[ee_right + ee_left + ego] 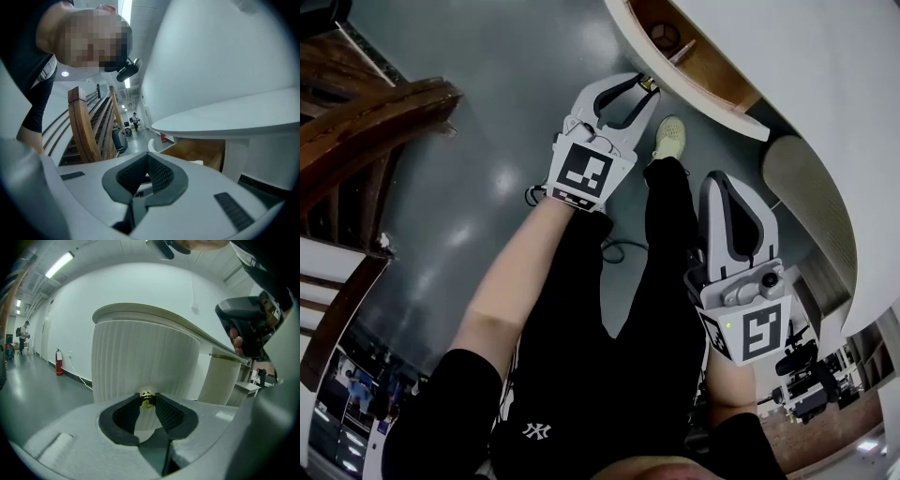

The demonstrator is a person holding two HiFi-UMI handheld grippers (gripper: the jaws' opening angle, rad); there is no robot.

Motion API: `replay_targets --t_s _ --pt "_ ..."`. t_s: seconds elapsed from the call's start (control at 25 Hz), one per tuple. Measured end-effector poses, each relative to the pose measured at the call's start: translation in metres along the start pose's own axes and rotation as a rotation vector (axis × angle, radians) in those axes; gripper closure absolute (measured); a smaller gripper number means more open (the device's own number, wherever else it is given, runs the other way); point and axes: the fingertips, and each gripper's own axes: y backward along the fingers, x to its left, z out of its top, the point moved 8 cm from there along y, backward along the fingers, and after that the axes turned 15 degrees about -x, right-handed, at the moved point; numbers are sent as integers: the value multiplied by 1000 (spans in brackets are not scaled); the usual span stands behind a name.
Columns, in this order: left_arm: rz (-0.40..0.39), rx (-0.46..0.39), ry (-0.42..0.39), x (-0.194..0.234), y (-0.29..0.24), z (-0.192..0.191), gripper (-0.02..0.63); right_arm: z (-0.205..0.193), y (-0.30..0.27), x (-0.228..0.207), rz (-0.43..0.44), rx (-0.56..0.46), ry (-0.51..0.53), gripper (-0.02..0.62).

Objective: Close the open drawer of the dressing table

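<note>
The dressing table's drawer (710, 67) stands pulled out, its wooden inside showing at the top of the head view. My left gripper (645, 84) reaches up to the drawer's curved white front. In the left gripper view that ribbed front (140, 357) fills the middle, and the left gripper (147, 397) has its tips closed on the small brass knob (147, 401). My right gripper (719, 180) hangs lower at the right, beside the table's white top (834, 122). Its jaws are shut with nothing between them. In the right gripper view, past the right gripper (147, 155), the open drawer (197, 151) shows under the table top (225, 117).
A wooden stair railing (366, 122) runs along the left. A ribbed round stand (797, 169) sits under the table at the right. The person's legs and a pale shoe (670, 136) stand on the grey floor below the drawer. A red fire extinguisher (59, 363) stands by the far wall.
</note>
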Motion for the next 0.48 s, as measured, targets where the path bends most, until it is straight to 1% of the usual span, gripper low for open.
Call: replay_targets --t_s 0.2,0.48 --pt "-24 -37 -8 2 -24 4 497 -11 -8 -17 -4 -7 16 580" --pt "-29 -84 -22 4 -57 9 497 -18 -4 -31 -4 -3 29 580"
